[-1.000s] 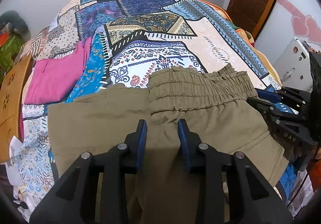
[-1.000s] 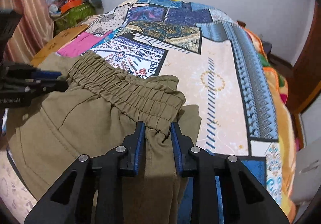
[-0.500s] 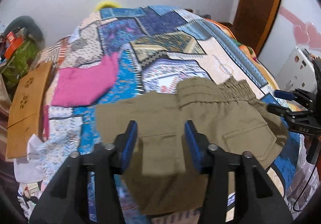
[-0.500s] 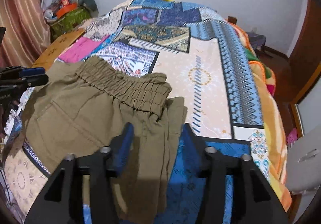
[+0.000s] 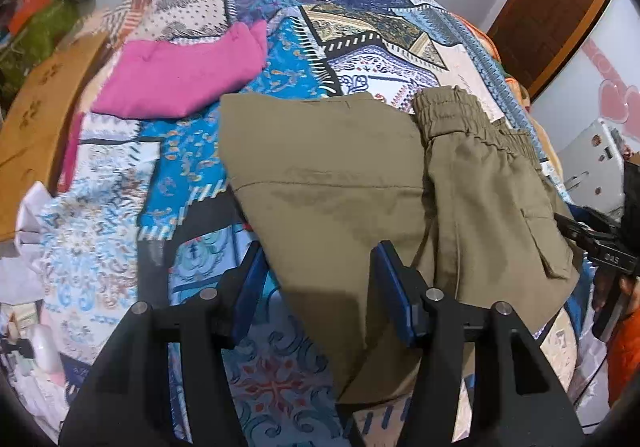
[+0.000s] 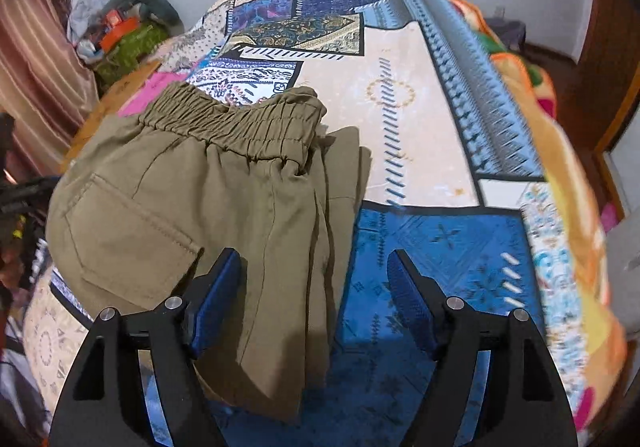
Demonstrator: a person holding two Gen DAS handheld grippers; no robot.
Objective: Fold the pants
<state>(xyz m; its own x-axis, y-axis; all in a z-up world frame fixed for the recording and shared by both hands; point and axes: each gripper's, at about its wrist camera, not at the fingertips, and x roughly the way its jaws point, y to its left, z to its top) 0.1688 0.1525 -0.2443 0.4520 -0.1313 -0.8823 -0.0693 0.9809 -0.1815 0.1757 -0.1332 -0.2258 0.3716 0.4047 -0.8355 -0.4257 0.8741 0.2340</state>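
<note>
Olive-green pants (image 5: 360,183) lie folded on the patterned bedspread (image 5: 192,167), elastic waistband (image 6: 236,127) toward the far side and a back pocket (image 6: 128,235) on top. My left gripper (image 5: 318,281) is open and empty, held above the near edge of the pants. My right gripper (image 6: 314,289) is open and empty over the pants' right edge, where several fabric layers stack. The right gripper also shows at the right edge of the left wrist view (image 5: 600,243).
A folded pink garment (image 5: 180,79) lies on the bed left of the pants. A wooden board (image 5: 36,119) stands at the bed's left side. A pile of clutter (image 6: 120,35) sits by the far wall. A wooden door (image 5: 548,7) is at the right.
Both grippers opened and let go of the pants, then drew back and up. The pants now lie flat on the bed, folded.
</note>
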